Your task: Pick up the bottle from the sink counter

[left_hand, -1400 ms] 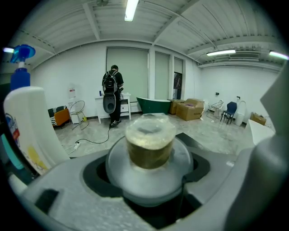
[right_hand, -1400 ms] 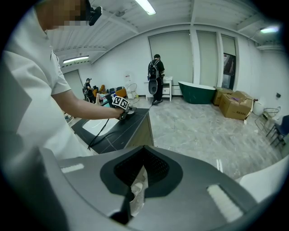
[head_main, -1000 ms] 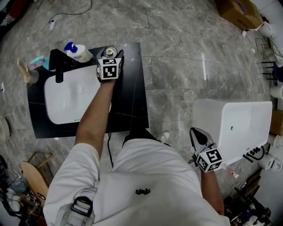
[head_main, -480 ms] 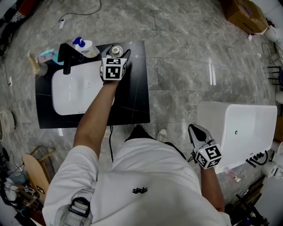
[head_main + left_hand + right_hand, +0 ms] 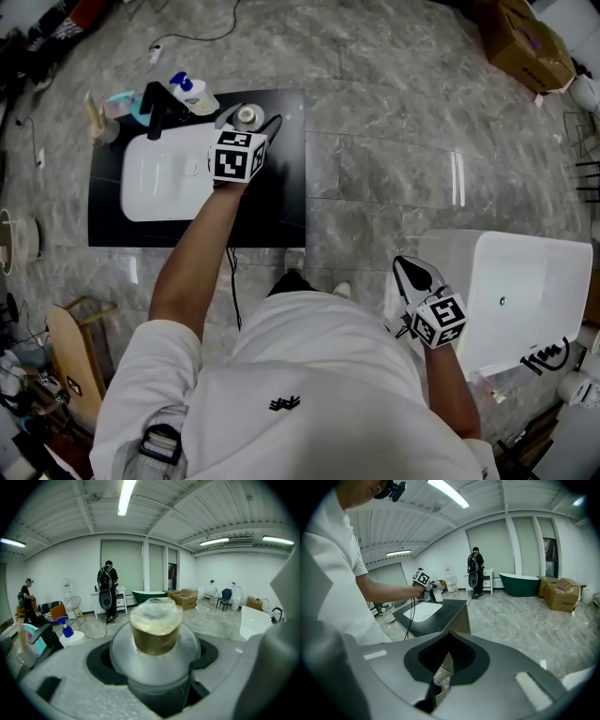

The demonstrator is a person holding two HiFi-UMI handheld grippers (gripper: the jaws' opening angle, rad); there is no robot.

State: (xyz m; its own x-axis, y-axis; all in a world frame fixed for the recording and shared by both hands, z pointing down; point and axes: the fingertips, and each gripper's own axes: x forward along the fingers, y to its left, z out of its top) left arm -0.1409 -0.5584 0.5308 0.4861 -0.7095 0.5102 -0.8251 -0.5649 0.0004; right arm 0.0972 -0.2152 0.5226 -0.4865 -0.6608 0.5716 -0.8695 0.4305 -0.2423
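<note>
Left gripper view: bottle (image 5: 155, 630) clamped at its shoulder, ready to lift.
Left gripper (image 5: 249, 116): 11 o'clock, over counter (image 5: 281, 197).
Right gripper (image 5: 405, 267): closed, empty, idle at 4 o'clock.

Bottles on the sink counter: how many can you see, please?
2. One clear bottle between the left gripper's jaws; one blue-topped pump bottle by the faucet. The arm may hide others.
</note>
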